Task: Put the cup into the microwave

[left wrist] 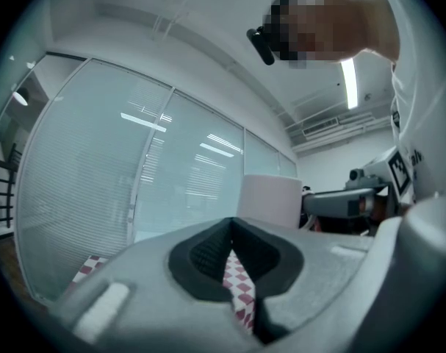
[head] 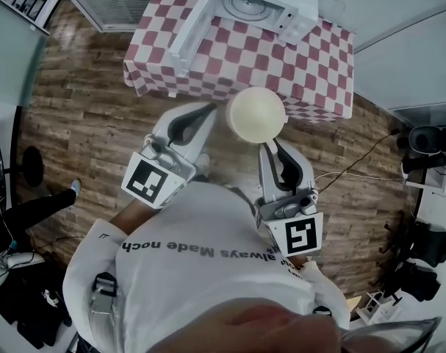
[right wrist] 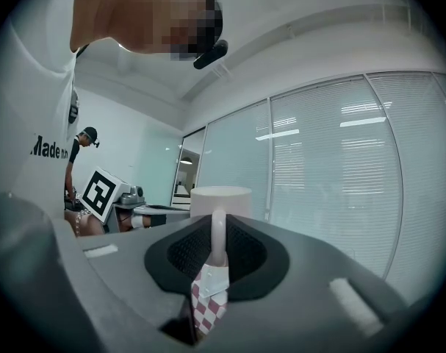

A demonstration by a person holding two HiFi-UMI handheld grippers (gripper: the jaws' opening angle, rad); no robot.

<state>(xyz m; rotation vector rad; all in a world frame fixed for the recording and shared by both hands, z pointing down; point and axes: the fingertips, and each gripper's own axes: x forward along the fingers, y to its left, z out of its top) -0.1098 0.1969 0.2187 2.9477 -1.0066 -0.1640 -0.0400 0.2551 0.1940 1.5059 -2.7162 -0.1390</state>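
Observation:
A cream cup (head: 256,114) hangs in the air in front of the checkered table (head: 311,72), seen from above in the head view. My right gripper (head: 269,148) is shut on its thin handle (right wrist: 218,235), and the cup body (right wrist: 220,201) stands upright just past the jaws. My left gripper (head: 210,112) sits close to the cup's left side, shut with nothing in it; from there the cup (left wrist: 269,199) shows beyond the jaws, slightly right. The white microwave (head: 265,4) stands on the table's far side, its door (head: 194,30) swung open to the left and the turntable visible.
Wood floor (head: 83,123) surrounds the table. A cable (head: 358,164) runs across the floor at right, near dark chairs and gear (head: 428,149). A person's foot (head: 74,188) and dark bags (head: 24,300) lie at the left. Glass walls with blinds (right wrist: 333,168) stand behind.

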